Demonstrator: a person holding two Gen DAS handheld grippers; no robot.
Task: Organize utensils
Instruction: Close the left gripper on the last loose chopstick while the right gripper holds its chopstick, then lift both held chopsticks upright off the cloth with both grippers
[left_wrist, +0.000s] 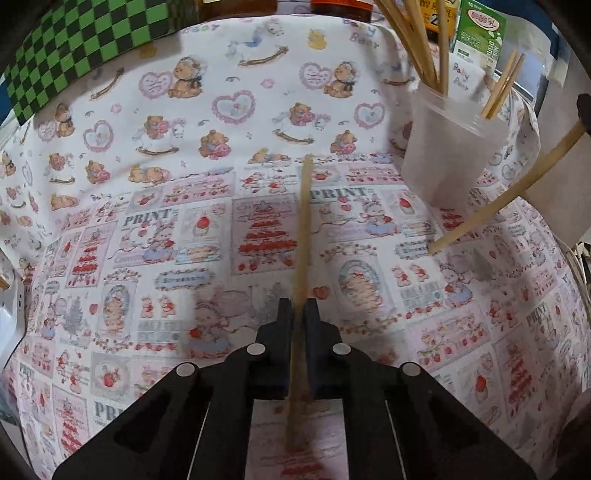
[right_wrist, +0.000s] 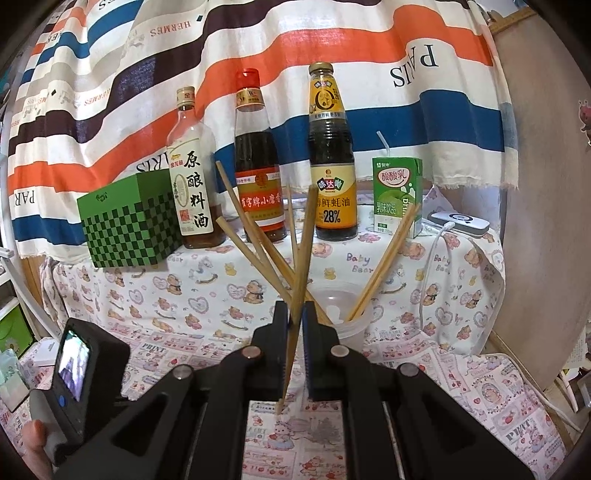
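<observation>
The left gripper (left_wrist: 298, 314) has its fingers clamped on a chopstick (left_wrist: 304, 236) over the bench (left_wrist: 461, 332). The right gripper (right_wrist: 294, 314) pinches another chopstick (right_wrist: 301, 266) before the plastic cup (right_wrist: 351, 325) of chopsticks.

- right hand-held gripper (right_wrist: 294, 314) clamped on one chopstick (right_wrist: 303, 254), tilted near-upright
- clear cup (right_wrist: 351, 325) just behind, more chopsticks (right_wrist: 384, 264) inside
- three sauce bottles (right_wrist: 330, 155), milk carton (right_wrist: 397, 195), green checkered box (right_wrist: 129, 221) along far bench (right_wrist: 147, 295) edge

Cup (right_wrist: 347, 317) base hidden behind jaws; bottles (left_wrist: 340, 5) cropped.
</observation>
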